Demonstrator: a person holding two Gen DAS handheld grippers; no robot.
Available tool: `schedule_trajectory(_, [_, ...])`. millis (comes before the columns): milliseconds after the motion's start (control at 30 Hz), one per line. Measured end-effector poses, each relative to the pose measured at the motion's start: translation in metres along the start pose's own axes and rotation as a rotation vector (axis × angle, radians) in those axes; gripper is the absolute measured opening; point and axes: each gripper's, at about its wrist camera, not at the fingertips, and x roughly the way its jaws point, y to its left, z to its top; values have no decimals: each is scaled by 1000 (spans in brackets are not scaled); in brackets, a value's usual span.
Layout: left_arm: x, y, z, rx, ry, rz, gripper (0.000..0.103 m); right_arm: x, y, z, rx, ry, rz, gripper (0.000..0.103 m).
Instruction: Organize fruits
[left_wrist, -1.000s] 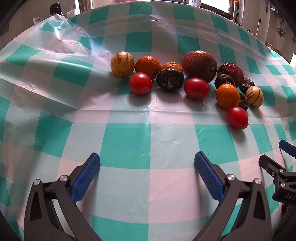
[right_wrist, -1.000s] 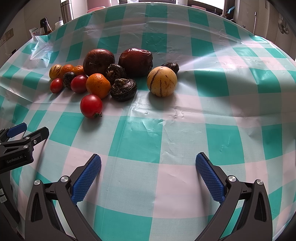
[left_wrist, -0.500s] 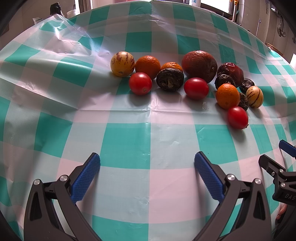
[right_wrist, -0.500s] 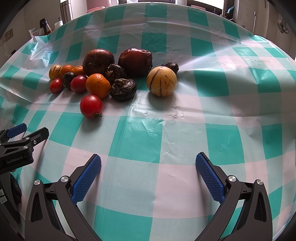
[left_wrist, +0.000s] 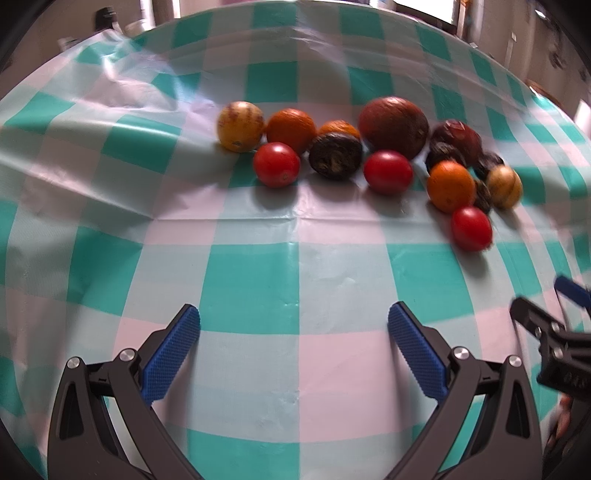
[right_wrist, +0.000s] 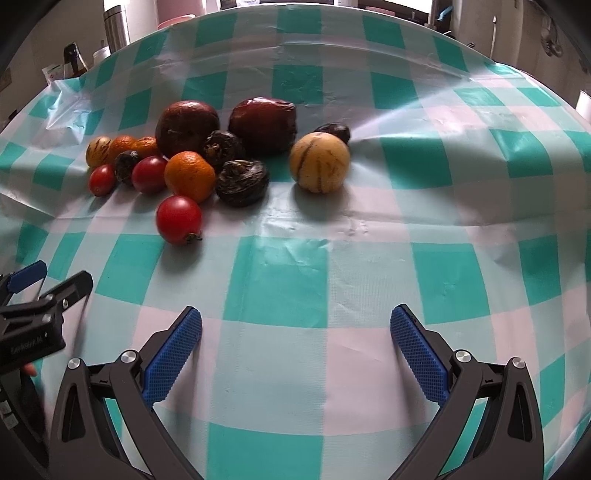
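While nothing is gripped yet, the checked tabletop (right_wrist: 280, 288) fills both views, its plastic cover creased and slick-looking. The fruit cluster sits in the upper middle of each frame: two big dark-red fruits (right_wrist: 186, 127), then a striped yellow melon (right_wrist: 319, 162) apart at the right in the right wrist view, oranges (right_wrist: 190, 176), wrinkled dark fruits (right_wrist: 242, 182), small tomatoes (right_wrist: 179, 218). Left tool (left_wrist: 293, 347) and right tool (right_wrist: 295, 349) both hang at lower frame, jaws wide apart, empty, well short of the fruit. Risks, as judged: round fruit touching neighbours may roll when one is nudged; tomatoes bruise if clamped hard; left view is blurred, so aim could be off.
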Motion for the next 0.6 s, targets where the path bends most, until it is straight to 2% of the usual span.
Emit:
schedule_trajectory(33, [-1,3,2,18,8,-17,102,1,4,1,-11,5,8,99])
schedule_trajectory(100, [0,9,-3,-9,-4,-22,102,3,14,3,-49,5,36,99])
schedule_trajectory(233, [-13,55,-11,-233,-76,-135,102,7,37,11,-115,-12,86,98])
schedule_trajectory(333, [-15,65,-14,-274,-85,-124,101,14,50,24,-124,-30,129,96])
schedule_trajectory(433, [-14,68,-14,-294,-93,-113,101,23,62,35,-145,-22,124,77])
schedule_trajectory(533, [-13,65,-10,-286,-88,-114,102,29,70,45,-152,-27,120,71])
schedule_trajectory(567, [-13,62,-9,-280,-90,-111,102,30,70,47,-153,-33,118,63])
schedule_trajectory(600, [-15,63,-10,-273,-94,-108,101,29,71,47,-151,-45,117,49])
